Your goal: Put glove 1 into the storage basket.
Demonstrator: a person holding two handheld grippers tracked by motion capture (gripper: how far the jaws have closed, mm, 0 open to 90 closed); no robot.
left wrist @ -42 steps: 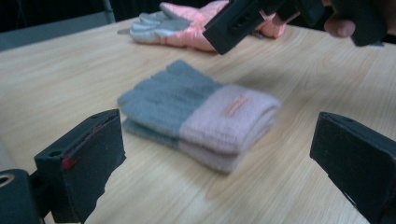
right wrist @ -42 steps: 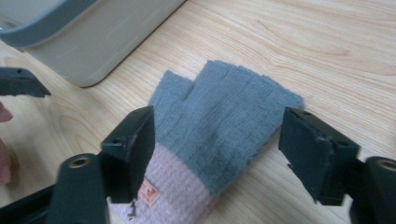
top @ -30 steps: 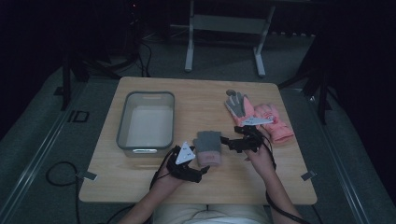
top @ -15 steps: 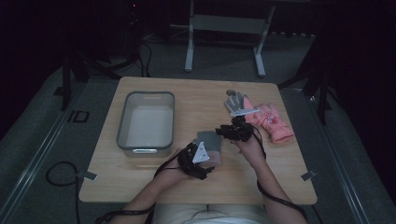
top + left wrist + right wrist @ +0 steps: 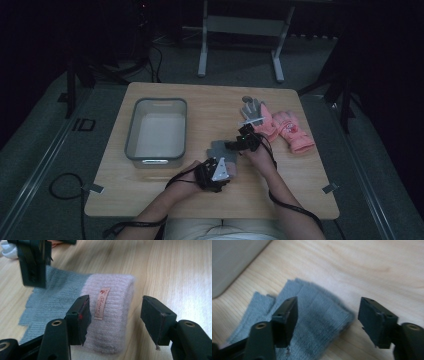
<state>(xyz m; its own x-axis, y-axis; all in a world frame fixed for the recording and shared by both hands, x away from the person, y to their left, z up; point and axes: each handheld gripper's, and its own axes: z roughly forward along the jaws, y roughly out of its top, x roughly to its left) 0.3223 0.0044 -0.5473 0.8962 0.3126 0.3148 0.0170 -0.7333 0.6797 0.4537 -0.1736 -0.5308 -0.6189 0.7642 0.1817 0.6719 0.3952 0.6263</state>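
A knit glove (image 5: 219, 150) lies flat on the wooden table (image 5: 200, 100), grey at the finger end and pale pink at the cuff. My left gripper (image 5: 222, 164) straddles the pink cuff (image 5: 110, 315), which bears a small label. Its jaws have just been closing, but the right pad stands clear of the cuff, so it is open. My right gripper (image 5: 231, 146) hovers over the grey fingers (image 5: 319, 322). Its jaws have just been opening and hold nothing. One jaw of the right gripper (image 5: 32, 262) shows above the grey knit in the left gripper view.
A grey plastic bin (image 5: 131, 135) stands on the left half of the table, and its wall (image 5: 232, 262) is close to the glove's fingertips. Two pink gloves (image 5: 295, 132) and a grey glove (image 5: 252, 110) lie at the right. The table's front edge is near the person.
My right gripper has moved left, away from the pink gloves, to the knit glove's grey end. My left gripper has shifted slightly right onto the cuff.
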